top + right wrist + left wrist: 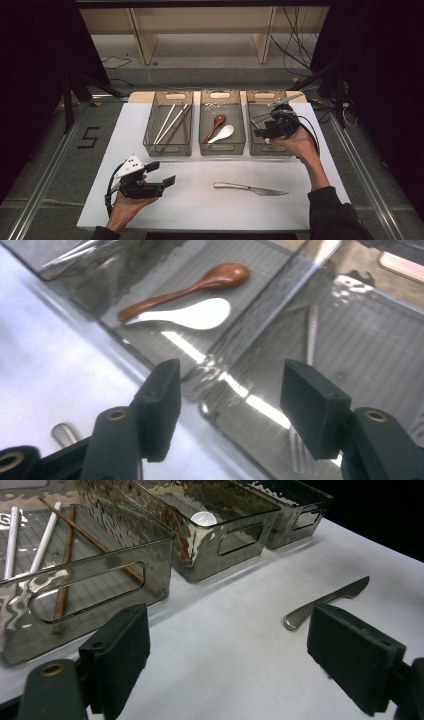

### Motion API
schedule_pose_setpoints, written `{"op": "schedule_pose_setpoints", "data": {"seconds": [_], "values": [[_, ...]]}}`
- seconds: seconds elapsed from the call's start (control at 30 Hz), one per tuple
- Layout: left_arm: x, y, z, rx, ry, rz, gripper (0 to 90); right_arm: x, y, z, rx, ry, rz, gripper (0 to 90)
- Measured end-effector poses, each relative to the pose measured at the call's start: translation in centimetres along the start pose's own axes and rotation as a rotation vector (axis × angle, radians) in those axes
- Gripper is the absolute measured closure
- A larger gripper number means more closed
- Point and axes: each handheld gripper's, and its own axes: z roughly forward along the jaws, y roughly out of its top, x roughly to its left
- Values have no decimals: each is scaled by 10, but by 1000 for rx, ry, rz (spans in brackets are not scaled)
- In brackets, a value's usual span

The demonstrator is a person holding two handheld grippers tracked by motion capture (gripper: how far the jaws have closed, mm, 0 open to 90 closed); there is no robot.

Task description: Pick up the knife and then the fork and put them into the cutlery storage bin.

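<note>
While a taped "5" (88, 137) marks the floor, both claws, left (161, 173) and right (260, 129), gape empty.

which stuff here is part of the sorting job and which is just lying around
In the job: knife on the table; right bin with a fork; middle bin with spoons; left bin with chopsticks; right gripper, left gripper, both open.
Lying about: cables; shelf.
</note>
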Motion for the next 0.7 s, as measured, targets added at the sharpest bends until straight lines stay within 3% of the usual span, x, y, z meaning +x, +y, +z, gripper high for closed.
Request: {"op": "schedule_pose_setpoints", "data": {"seconds": [0.7], "values": [[0,0,-1,-12,-4,2,170,37,-8,-1,27,74,-90,348]]}}
